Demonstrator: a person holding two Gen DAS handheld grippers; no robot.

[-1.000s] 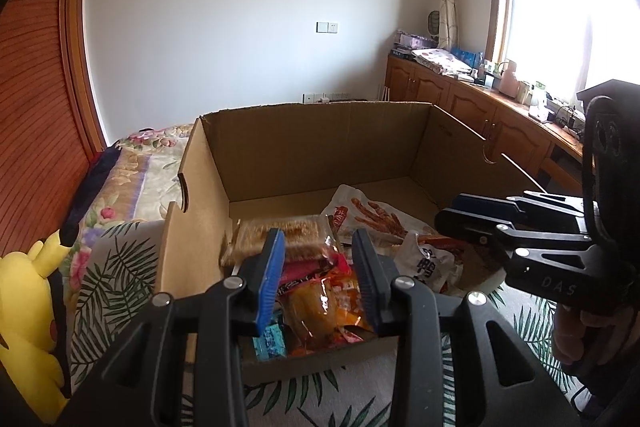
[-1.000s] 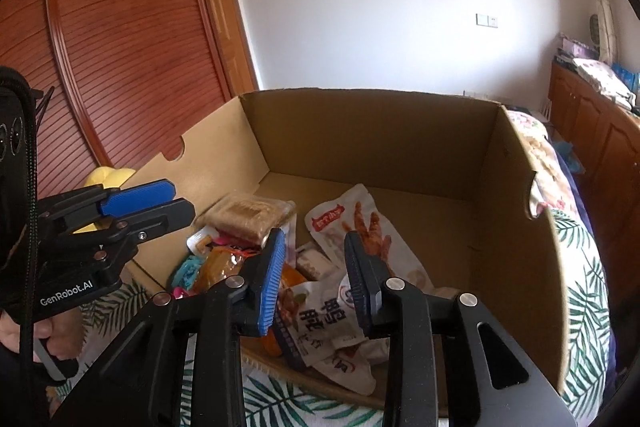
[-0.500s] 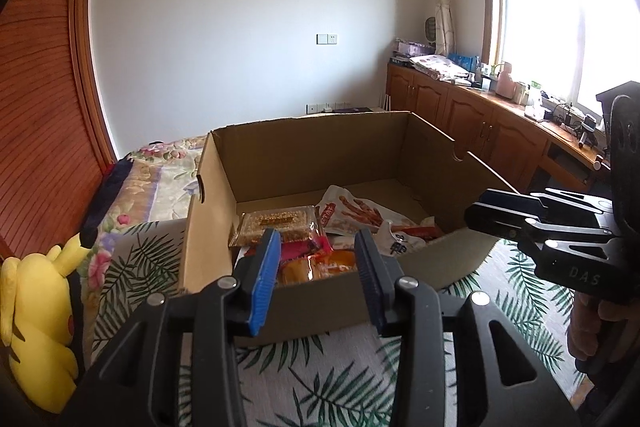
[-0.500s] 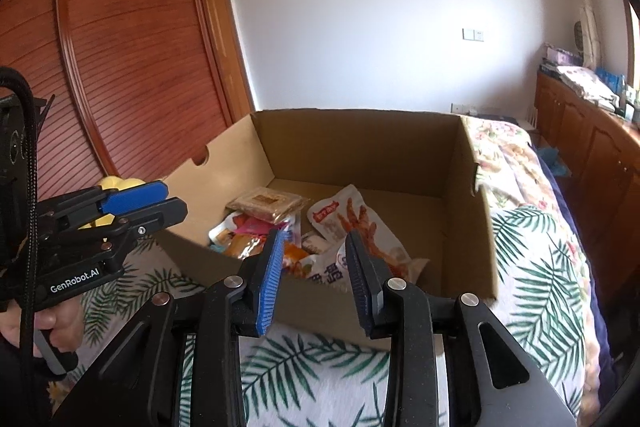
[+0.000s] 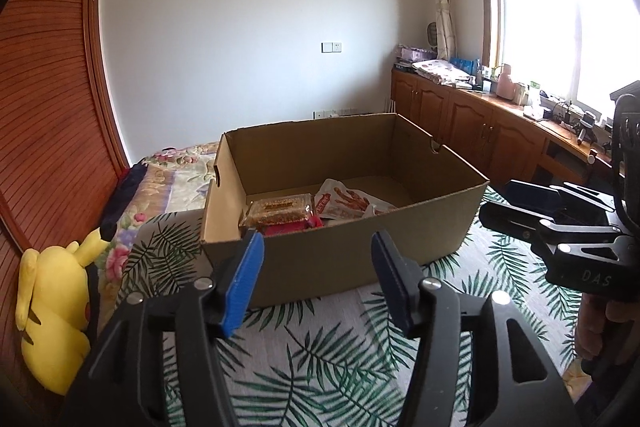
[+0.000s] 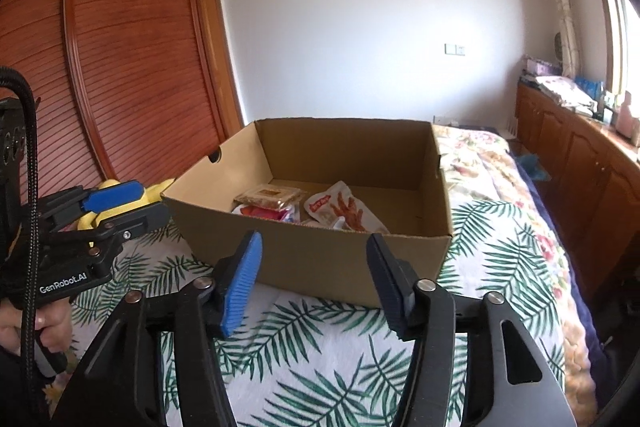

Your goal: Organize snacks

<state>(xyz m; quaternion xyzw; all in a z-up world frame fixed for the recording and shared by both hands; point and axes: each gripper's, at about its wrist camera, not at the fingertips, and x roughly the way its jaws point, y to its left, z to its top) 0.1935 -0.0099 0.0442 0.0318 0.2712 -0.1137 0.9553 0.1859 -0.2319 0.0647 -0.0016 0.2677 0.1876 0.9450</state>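
Bed (image 6: 328, 359): snack box (image 6: 320, 263), both jaws empty.

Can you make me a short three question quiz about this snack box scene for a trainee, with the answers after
1. True or false: the left gripper is clamped on a snack packet.
2. Where does the cardboard box sit? A) on a wooden desk B) on a leaf-print bed cover C) on the floor
3. Fill in: beside the box, near the wooden doors, lies a yellow ____.

Key:
1. False. Both it and the right gripper are open with nothing between the fingers; their jaws have just been opening.
2. B, on the leaf-print bed cover; the snack packets lie inside the box.
3. Plush toy.
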